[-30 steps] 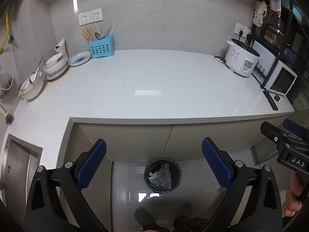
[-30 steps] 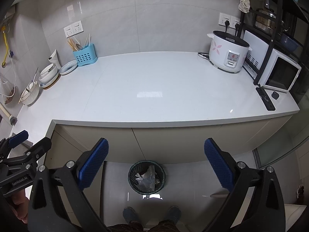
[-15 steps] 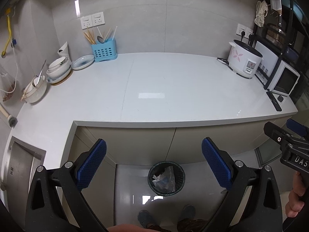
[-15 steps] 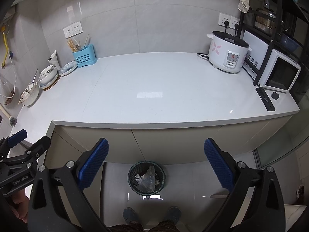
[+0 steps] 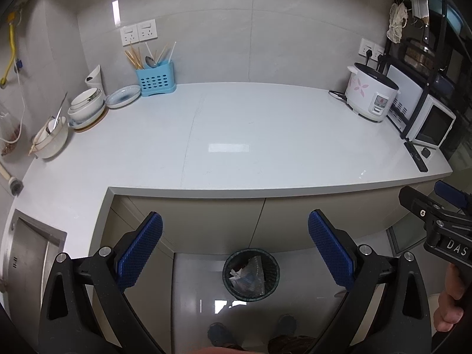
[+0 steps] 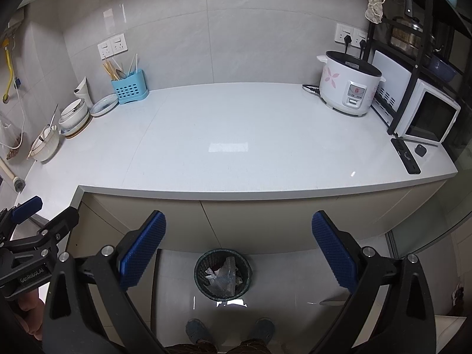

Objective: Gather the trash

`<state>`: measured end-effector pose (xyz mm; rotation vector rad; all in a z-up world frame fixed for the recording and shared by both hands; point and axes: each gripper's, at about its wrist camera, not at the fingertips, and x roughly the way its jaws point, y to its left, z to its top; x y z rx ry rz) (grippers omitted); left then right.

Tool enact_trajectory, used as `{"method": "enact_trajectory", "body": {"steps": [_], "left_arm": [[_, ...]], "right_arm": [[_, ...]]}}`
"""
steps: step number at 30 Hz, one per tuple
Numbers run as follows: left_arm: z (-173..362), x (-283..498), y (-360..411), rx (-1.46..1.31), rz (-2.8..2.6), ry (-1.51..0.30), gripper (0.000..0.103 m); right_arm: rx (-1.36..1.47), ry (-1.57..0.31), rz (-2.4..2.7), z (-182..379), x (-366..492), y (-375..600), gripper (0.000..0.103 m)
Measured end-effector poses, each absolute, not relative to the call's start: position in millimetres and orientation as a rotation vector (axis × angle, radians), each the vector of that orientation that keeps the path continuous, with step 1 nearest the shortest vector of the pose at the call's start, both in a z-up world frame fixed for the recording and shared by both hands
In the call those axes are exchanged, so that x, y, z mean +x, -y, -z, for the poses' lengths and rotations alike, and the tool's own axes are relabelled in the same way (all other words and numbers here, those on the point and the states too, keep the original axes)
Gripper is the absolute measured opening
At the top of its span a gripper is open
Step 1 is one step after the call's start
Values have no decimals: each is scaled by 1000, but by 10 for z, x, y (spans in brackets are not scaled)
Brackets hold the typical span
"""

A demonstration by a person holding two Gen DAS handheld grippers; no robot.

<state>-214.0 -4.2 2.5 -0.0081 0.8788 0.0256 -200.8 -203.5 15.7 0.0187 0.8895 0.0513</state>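
Both grippers hang above a kitchen floor in front of a white counter (image 5: 265,135), jaws wide apart and holding nothing. The left gripper (image 5: 235,247) and the right gripper (image 6: 239,249) each frame the same dark mesh bin (image 5: 251,274), which stands on the floor just in front of the cabinet doors (image 6: 265,221), between the blue pads. Crumpled clear plastic and paper trash (image 6: 222,275) lies inside the bin. 2 shoes (image 6: 197,330) show at the near edge, just below the bin.

On the counter, a blue utensil holder (image 5: 155,78) sits far left by the wall, with a plate (image 5: 123,96) and stacked bowls (image 5: 87,107) beside it. A rice cooker (image 6: 349,87) stands far right, next to a microwave (image 6: 427,118) under a black rack. A remote (image 6: 405,155) lies near the right edge. A steel sink (image 5: 26,253) is at the near left.
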Motion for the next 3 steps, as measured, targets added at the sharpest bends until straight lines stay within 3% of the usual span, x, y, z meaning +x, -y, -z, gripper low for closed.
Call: {"method": "enact_trajectory", "body": {"steps": [3], "left_arm": [[-22,-2132,47,-11,-23,-880,97]], "right_arm": [[19,-888,-52,-160,-1990,2031,95]]}}
